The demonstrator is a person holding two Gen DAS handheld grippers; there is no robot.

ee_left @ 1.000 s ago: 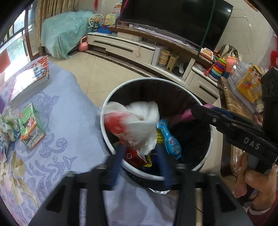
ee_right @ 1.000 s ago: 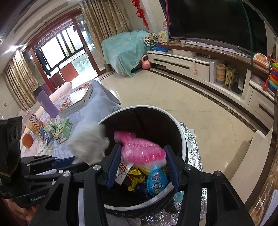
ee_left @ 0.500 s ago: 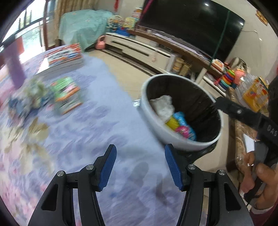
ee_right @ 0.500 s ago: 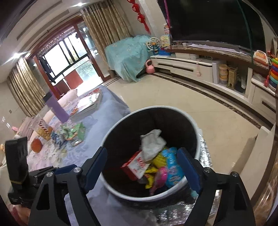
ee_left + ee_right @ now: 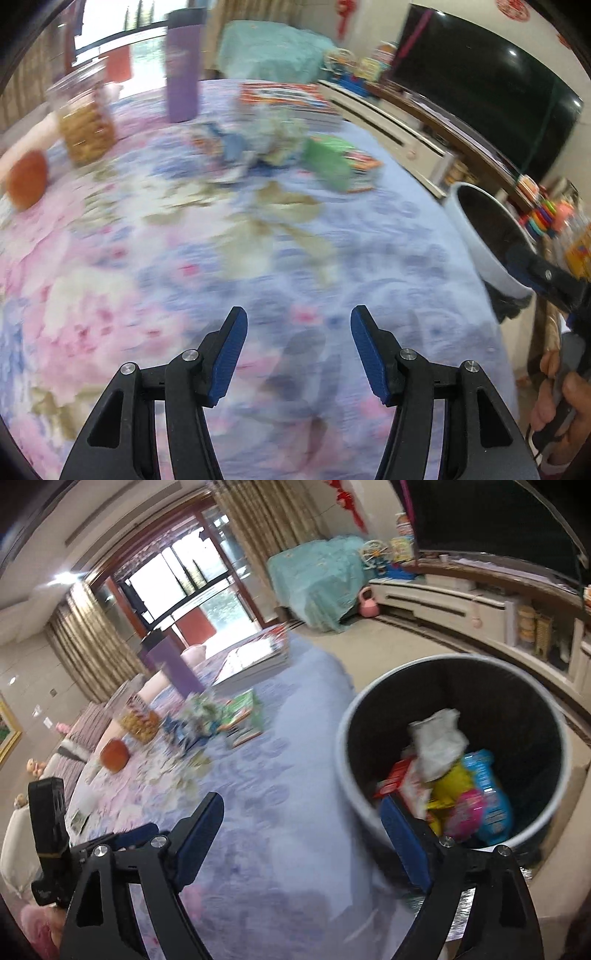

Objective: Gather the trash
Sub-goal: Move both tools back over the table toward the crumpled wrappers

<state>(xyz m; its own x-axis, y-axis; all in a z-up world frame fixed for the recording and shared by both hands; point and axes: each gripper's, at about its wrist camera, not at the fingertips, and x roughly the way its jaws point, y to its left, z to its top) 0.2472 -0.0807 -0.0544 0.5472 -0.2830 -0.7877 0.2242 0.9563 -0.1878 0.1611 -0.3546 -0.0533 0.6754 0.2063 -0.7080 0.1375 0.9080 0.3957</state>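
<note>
Floral lilac, pink and tan cloth covering the worktop (image 5: 258,258), tall purple cylindrical bottle (image 5: 181,66) showing matte violet, round white-rimmed trash bin (image 5: 454,753) showing a black liner, crumpled white, yellow, pink and blue wrappers (image 5: 465,786) lying inside, round orange fruit (image 5: 27,179) glowing rust, flat green packet (image 5: 332,166) showing red edging

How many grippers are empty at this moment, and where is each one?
2. The left gripper is open above the flowered tablecloth. The right gripper, jaws just opened wider, is at the table edge beside the trash bin; nothing sits between either pair.
</note>
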